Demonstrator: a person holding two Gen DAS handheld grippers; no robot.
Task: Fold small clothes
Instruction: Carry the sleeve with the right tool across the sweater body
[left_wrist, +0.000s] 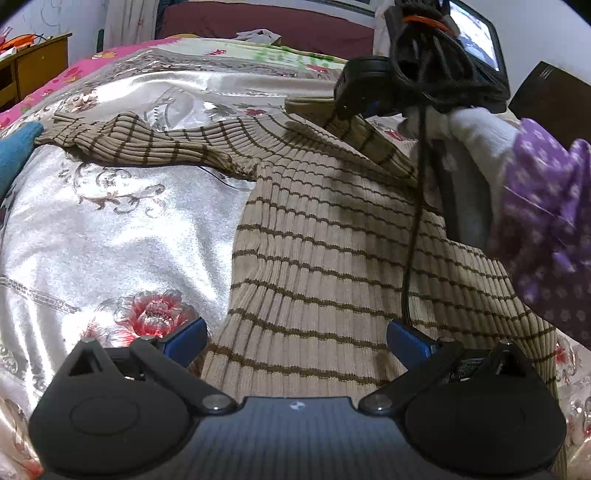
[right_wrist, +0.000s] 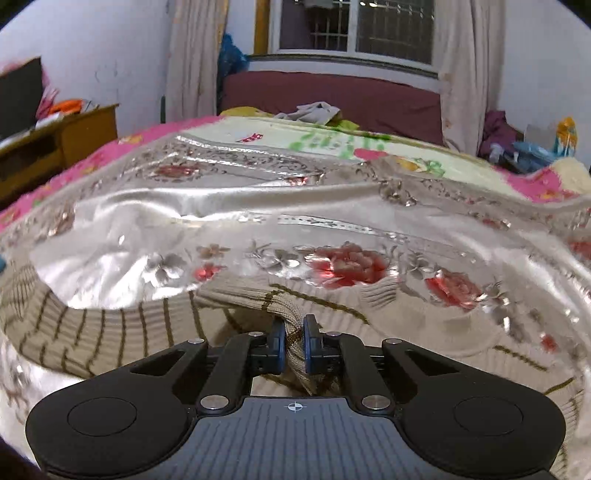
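On the satin bedspread (left_wrist: 110, 229), the striped sweater (left_wrist: 332, 258) lies between the left gripper's (left_wrist: 297, 341) wide fingers; the right gripper (right_wrist: 294, 341) pinches its fold.

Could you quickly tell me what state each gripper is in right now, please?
Left gripper: open, holding nothing, above the striped sweater.
Right gripper: shut on a bunched fold of the striped sweater.
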